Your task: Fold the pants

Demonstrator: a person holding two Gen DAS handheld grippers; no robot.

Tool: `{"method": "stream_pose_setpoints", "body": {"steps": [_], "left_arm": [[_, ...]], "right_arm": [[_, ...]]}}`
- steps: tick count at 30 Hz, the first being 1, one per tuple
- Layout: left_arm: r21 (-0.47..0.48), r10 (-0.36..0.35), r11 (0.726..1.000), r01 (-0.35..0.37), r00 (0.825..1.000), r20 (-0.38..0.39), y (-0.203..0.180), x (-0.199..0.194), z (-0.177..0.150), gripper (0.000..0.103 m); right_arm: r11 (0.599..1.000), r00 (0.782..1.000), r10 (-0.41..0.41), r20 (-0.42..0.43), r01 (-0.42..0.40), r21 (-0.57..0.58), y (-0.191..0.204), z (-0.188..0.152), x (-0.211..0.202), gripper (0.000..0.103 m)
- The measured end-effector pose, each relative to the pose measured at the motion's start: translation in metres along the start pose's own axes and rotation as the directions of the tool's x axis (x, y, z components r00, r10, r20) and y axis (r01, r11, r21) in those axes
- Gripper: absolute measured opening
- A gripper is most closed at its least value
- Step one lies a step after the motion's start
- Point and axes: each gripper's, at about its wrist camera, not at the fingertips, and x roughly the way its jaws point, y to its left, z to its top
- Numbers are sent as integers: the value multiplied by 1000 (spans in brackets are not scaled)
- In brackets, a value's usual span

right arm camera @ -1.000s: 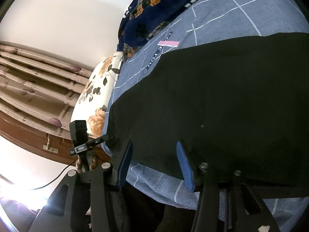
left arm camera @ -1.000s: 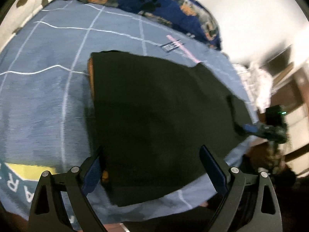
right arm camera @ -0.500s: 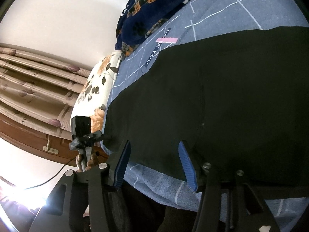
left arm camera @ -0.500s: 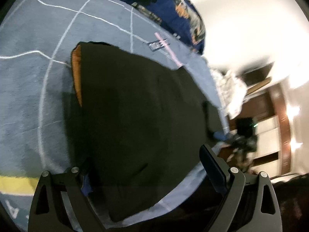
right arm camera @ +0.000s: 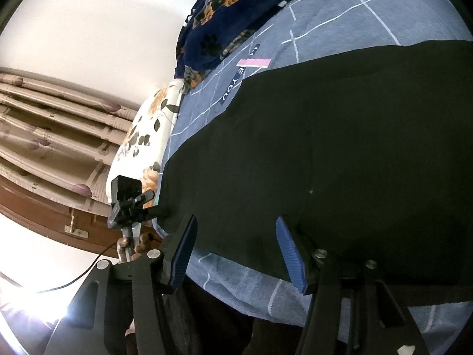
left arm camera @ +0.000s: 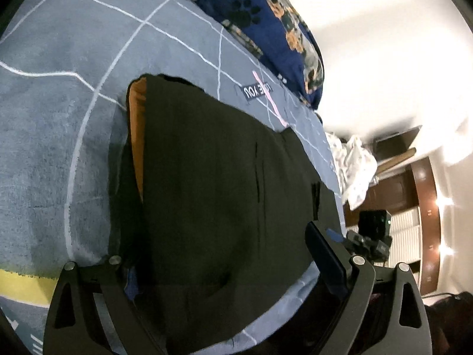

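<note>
Left wrist view: the black pants [left arm camera: 221, 201] lie flat on the bed [left arm camera: 53, 124]; the left tool [left arm camera: 227, 269] gapes wide astride their near edge, its left finger seemingly under cloth.

Right wrist view: the right tool [right arm camera: 236, 254] is open, holding nothing, over the pants' [right arm camera: 340, 148] hem.

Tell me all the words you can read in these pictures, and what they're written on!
"YOU": on the dark label printed on the blue bedsheet; it shows upside down in the left wrist view.
The word before "YOU": half hidden by the pink stripe, unreadable.
Pale letters on the sheet's bottom-left corner: cut off, unreadable.
</note>
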Motion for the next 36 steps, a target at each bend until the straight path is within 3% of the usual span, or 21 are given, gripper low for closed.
{"method": "stream_pose_setpoints", "body": {"steps": [2, 5, 7, 8, 10, 12, 19, 36], "left_arm": [[-7, 31, 999, -31, 999, 8, -3, 2, 0, 91], [3, 92, 996, -92, 996, 9, -10, 5, -1, 75], [66, 169, 983, -170, 985, 12, -18, 7, -4, 52], [72, 197, 978, -197, 980, 15, -18, 7, -5, 46], [34, 179, 983, -180, 983, 35, -12, -1, -5, 29], [23, 158, 987, -160, 985, 62, -13, -7, -7, 24], [95, 146, 983, -159, 980, 132, -63, -18, -16, 20], [98, 93, 989, -115, 975, 204, -133, -15, -18, 20]], "right_arm": [[1000, 1000, 3, 1, -3, 4, 1, 0, 0, 55], [1000, 1000, 2, 11, -2, 10, 2, 1, 0, 57], [1000, 1000, 5, 14, -5, 14, 2, 3, 0, 58], [1000, 1000, 5, 16, -5, 14, 2, 3, 0, 58], [1000, 1000, 4, 19, -4, 12, 3, 4, 1, 59], [1000, 1000, 4, 24, -5, 10, 4, 5, 1, 59], [1000, 999, 7, 40, -8, 7, 5, 8, 2, 59], [999, 996, 46, 81, -46, -3, 7, 16, -10, 60]]}}
